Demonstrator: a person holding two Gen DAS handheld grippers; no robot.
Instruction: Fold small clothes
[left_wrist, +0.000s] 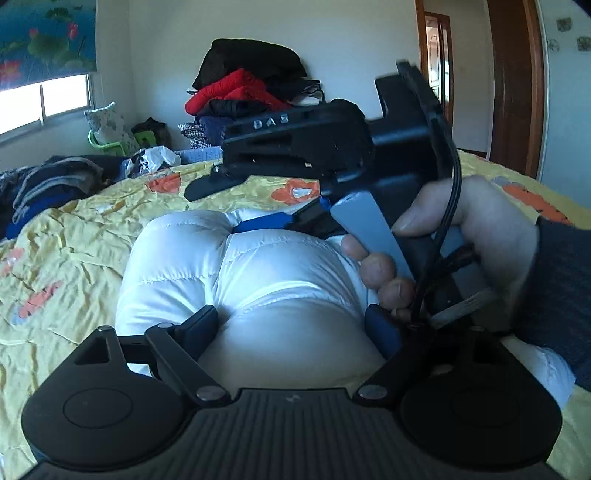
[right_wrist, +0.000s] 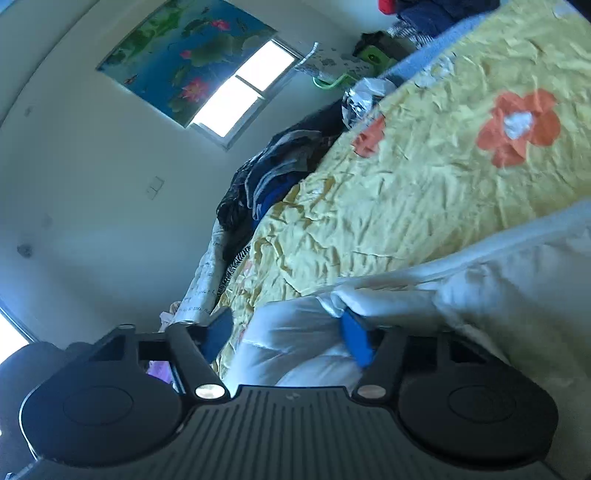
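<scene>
Nearest to me, my left gripper (left_wrist: 291, 328) sits with its jaws spread wide, the puffy white garment (left_wrist: 240, 266) bulging up between the two fingers; the pads do not pinch it. My right gripper (right_wrist: 288, 332) is rolled well over on its side, jaws partly apart, with a white edge of the same garment (right_wrist: 480, 295) lying between them against the blue pad; whether that pad really presses the cloth I cannot tell. In the left wrist view I see the hand (left_wrist: 461, 229) wrapped round the right gripper's handle, just beyond my left fingers. The garment lies bunched on the yellow flowered bedspread (left_wrist: 74, 251). Further off, a heap of dark clothes (left_wrist: 48, 184) rests at the bed's edge, and a red and black pile (left_wrist: 243, 88) stands against the wall beside the window (left_wrist: 44, 103)
</scene>
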